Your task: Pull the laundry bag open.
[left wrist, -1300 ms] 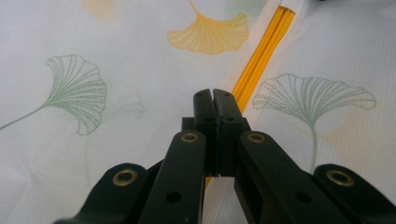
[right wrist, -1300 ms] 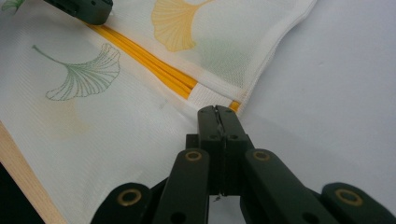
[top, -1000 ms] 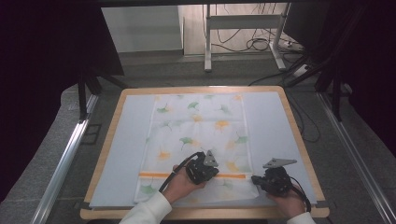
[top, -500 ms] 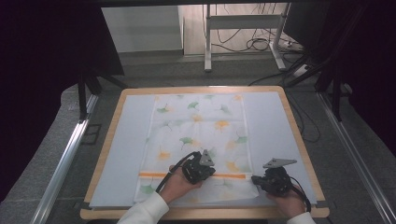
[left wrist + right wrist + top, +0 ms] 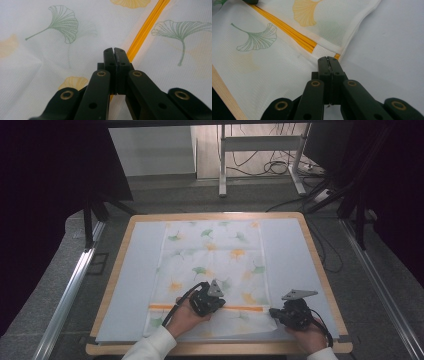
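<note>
A white cloth (image 5: pixel 215 255) printed with green and yellow ginkgo leaves lies flat on the table, with an orange stripe (image 5: pixel 240 308) across its near end. My left gripper (image 5: pixel 218 303) rests on the cloth at that stripe, jaws shut. In the left gripper view the shut tips (image 5: pixel 114 51) sit beside the orange stripe (image 5: pixel 147 25). My right gripper (image 5: pixel 272 312) lies at the cloth's right edge, jaws shut. In the right gripper view its tips (image 5: pixel 328 60) meet the hem where the orange stripe (image 5: pixel 287 31) ends. Whether either pinches fabric is unclear.
A pale blue mat (image 5: pixel 135 270) covers a wooden-rimmed table top (image 5: pixel 320 265); the cloth lies in its middle. Metal rails (image 5: pixel 70 290) run along both sides. A table leg frame and cables (image 5: pixel 270 167) stand on the floor beyond.
The left gripper has shifted slightly to the left on the cloth. The right gripper has stayed where it was.
</note>
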A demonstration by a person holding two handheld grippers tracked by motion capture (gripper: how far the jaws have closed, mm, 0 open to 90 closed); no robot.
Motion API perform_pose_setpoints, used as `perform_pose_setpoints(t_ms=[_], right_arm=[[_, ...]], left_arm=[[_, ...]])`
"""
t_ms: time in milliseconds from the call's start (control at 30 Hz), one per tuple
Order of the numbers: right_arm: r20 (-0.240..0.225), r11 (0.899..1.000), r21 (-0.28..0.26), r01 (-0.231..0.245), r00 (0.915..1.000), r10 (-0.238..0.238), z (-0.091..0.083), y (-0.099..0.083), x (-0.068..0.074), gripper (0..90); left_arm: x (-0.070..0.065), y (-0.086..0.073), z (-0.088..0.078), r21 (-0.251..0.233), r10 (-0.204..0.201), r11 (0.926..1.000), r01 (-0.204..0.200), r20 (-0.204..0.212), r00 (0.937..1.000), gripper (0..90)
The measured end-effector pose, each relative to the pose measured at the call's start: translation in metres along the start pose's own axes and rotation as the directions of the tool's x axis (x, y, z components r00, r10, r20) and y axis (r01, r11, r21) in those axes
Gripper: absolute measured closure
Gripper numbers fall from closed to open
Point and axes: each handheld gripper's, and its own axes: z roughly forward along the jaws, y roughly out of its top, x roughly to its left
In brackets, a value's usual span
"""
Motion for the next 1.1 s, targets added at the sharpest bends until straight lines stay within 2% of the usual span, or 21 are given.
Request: perform_pose_setpoints(t_ms=[567,833,1100], right_arm=[[-0.004,1.0,-0.002,0.003,1.0,-0.003,0.0001,0.0001,-0.0005,89.6],[-0.003,1.0,-0.001,0.001,1.0,-0.001,0.0,0.0001,-0.0004,89.6],[-0.004,1.0,-0.001,0.003,1.0,-0.003,0.0001,0.0001,-0.0006,89.6]], left_arm=[[0.0041,-0.007,-0.0053,0.0,-0.023,0.9997,0.023,-0.011,0.9997,90.0],[0.0035,-0.0072,-0.0059,0.003,-0.013,0.9999,0.013,-0.022,0.9997,90.0],[0.0049,-0.0086,-0.007,0.003,-0.02,0.9998,0.02,-0.021,0.9996,90.0]])
